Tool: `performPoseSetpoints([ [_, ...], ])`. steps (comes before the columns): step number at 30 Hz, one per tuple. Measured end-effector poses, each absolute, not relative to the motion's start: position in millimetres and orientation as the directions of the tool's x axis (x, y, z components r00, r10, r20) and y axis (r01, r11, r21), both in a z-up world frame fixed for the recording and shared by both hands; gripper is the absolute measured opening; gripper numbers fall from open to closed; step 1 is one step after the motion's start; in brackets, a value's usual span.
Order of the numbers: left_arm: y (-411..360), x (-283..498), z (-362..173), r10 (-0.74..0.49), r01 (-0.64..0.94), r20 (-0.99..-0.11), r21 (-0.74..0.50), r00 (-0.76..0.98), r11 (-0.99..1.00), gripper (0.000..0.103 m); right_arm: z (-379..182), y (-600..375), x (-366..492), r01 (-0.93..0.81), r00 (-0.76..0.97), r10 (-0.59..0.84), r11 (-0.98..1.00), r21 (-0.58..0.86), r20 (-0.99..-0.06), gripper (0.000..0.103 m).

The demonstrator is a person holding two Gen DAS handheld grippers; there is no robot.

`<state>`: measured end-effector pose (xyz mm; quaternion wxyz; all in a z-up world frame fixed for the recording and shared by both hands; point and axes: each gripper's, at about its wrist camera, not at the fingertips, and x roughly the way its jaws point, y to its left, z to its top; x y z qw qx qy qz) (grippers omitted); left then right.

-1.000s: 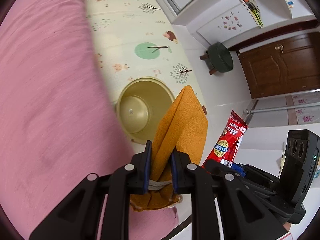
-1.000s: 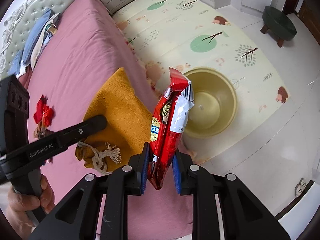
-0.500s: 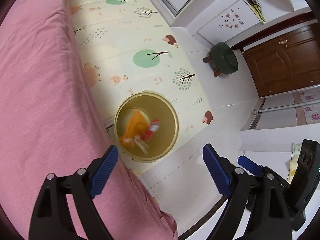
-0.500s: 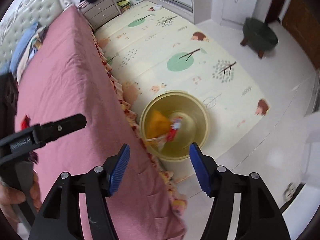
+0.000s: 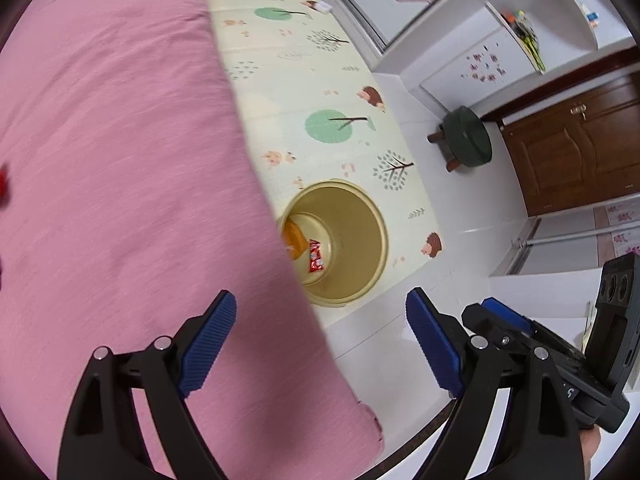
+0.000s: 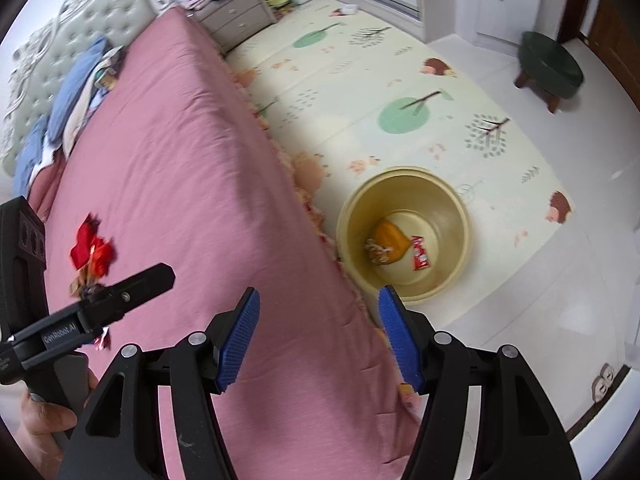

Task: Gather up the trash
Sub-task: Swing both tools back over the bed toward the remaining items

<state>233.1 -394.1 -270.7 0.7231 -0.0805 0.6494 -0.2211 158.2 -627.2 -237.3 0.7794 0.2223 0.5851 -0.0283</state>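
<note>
Left gripper [image 5: 320, 340] is seen spread wide, nothing between the pads. Right gripper [image 6: 318, 338] is held partly apart, also empty. Both are poised over the pink bed [image 6: 180, 160] edge. Beyond, on the floor mat [image 6: 360, 72], the bin [image 6: 404, 236] contains the orange pouch [image 6: 390, 242] and red wrapper [image 6: 420, 258]. Red scraps [image 6: 92, 250] are noted on the bed.

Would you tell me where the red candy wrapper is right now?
In the right wrist view the red candy wrapper lies at the bottom of the yellow bin on the play mat, just right of the orange pouch.
</note>
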Motion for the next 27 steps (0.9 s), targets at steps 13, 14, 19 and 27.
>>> performPoseSetpoints([
  [13, -220, 185, -260, -0.356, 0.017, -0.919, -0.358, 0.171, 0.933, 0.086, -232, -467, 167, 0.103, 0.267, 0.321, 0.928, 0.358, -0.909, 0.06],
  [14, -204, 181, -260, -0.344, -0.005, -0.922, -0.35, 0.179, 0.937, 0.086, -231, -451, 167, 0.079, 0.257, 0.332, 0.929, 0.362, -0.908, 0.06],
  [19, -126, 161, -262, -0.303, -0.112, -0.929, -0.331, 0.211, 0.937, 0.086, -235, -371, 159, -0.039, 0.213, 0.376, 0.925, 0.377, -0.902, 0.06],
  [27, -21, 132, -265, -0.246, -0.248, -0.938, -0.306, 0.245, 0.919, 0.086, -244, -271, 152, -0.162, 0.152, 0.413, 0.906, 0.39, -0.898, 0.06],
])
